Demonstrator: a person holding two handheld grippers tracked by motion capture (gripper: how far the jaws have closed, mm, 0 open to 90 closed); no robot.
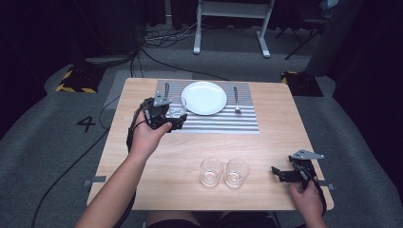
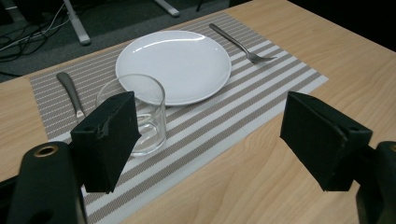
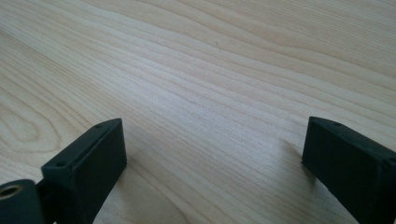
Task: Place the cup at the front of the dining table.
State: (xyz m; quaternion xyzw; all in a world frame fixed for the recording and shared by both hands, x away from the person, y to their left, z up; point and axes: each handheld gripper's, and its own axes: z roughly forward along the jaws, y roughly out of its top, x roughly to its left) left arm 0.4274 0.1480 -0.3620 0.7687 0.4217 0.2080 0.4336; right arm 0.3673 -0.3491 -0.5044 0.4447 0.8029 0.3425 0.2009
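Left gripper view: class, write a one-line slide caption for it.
Open left gripper near a clear glass on a striped placemat, beside a white plate, with fork.

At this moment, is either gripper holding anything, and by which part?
Nothing is held. The left gripper is open, the glass standing just beyond its left jaw; the right gripper is open over bare table.

Three glasses (image 1: pixel 177 110) (image 1: pixel 211 171) (image 1: pixel 236 172), one plate (image 1: pixel 204 98), one fork (image 1: pixel 236 100), one knife (image 1: pixel 166 89), one striped placemat (image 1: pixel 223 122).
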